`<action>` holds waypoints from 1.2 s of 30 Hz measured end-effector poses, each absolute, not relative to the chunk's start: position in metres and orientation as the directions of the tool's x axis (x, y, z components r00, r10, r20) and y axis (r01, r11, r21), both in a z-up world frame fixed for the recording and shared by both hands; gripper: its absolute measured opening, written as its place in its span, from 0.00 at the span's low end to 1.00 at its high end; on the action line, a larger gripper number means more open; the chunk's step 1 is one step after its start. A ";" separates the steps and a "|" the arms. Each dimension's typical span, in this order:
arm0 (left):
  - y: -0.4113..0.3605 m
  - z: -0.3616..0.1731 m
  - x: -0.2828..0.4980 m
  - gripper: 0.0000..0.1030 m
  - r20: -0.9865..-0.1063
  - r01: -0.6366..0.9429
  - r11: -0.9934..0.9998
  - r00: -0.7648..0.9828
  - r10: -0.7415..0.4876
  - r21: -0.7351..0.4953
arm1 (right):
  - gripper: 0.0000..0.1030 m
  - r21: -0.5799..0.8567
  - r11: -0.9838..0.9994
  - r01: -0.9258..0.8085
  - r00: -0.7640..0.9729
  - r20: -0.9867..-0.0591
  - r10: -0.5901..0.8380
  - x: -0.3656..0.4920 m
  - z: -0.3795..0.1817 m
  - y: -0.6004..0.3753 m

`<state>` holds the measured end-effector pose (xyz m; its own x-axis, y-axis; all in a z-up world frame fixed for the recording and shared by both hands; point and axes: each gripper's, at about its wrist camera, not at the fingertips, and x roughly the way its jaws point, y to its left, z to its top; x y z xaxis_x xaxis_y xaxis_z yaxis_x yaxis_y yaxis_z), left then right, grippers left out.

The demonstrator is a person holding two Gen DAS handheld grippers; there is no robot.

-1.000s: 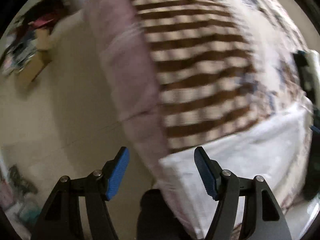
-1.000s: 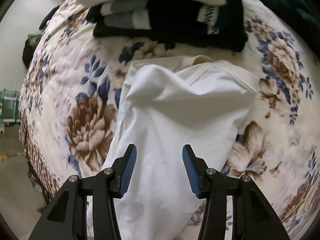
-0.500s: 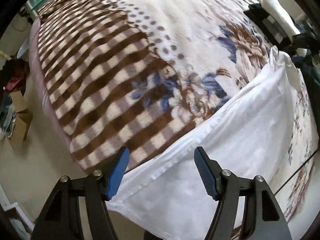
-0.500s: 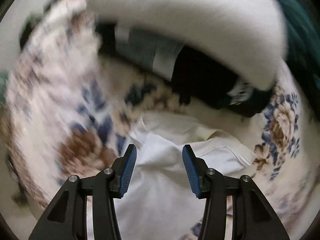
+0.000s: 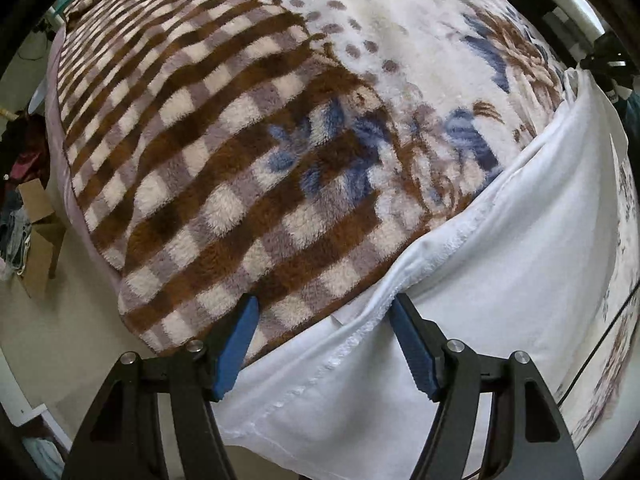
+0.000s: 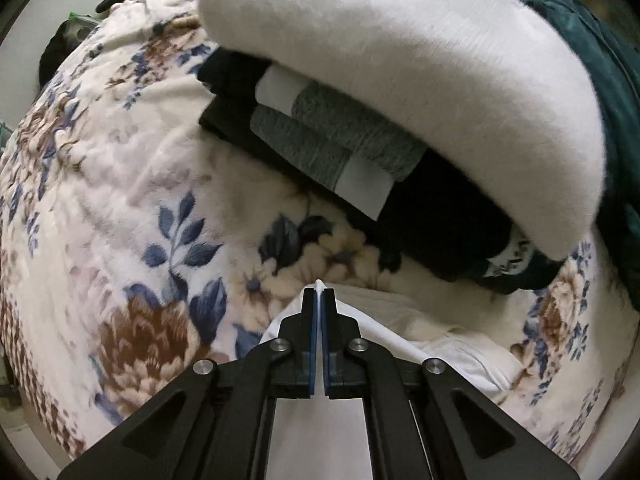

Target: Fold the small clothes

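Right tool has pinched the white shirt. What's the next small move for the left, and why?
Probably close the left tool on the white shirt's hem. Its jaws stand open astride that edge on the fleece blanket, gripping nothing, while the right tool is already shut on the shirt's far end. Both ends need holding before any lift or fold.

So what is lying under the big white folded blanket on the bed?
Under the white blanket lies a stack of folded dark clothes with grey and white bands. Only their front edge shows; how far they reach beneath is covered.
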<state>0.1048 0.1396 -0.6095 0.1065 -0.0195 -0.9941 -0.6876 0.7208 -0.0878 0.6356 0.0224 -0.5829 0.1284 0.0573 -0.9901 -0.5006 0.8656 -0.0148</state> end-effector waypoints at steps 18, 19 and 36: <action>0.165 -0.540 0.234 0.63 -0.913 -0.556 0.753 0.384 -0.141 -0.350 | 0.33 0.230 0.961 -0.155 0.098 -0.964 0.247 0.609 -0.527 -0.149; 0.160 -0.537 0.268 0.63 -0.890 -0.505 0.769 0.420 -0.180 -0.393 | 0.33 0.244 0.963 -0.114 0.078 -0.964 0.254 0.606 -0.535 -0.163; 0.105 -0.612 0.559 0.65 -0.953 -0.199 0.954 0.249 -0.170 -0.223 | 0.33 0.389 0.905 0.172 0.051 -0.921 0.386 0.614 -0.654 -0.244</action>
<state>0.5588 0.1053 -0.6118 0.2489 -0.1703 -0.9534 -0.1993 0.9543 -0.2225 0.6137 -0.2441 -0.6543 0.0506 0.3864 -0.9209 0.1723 0.9049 0.3891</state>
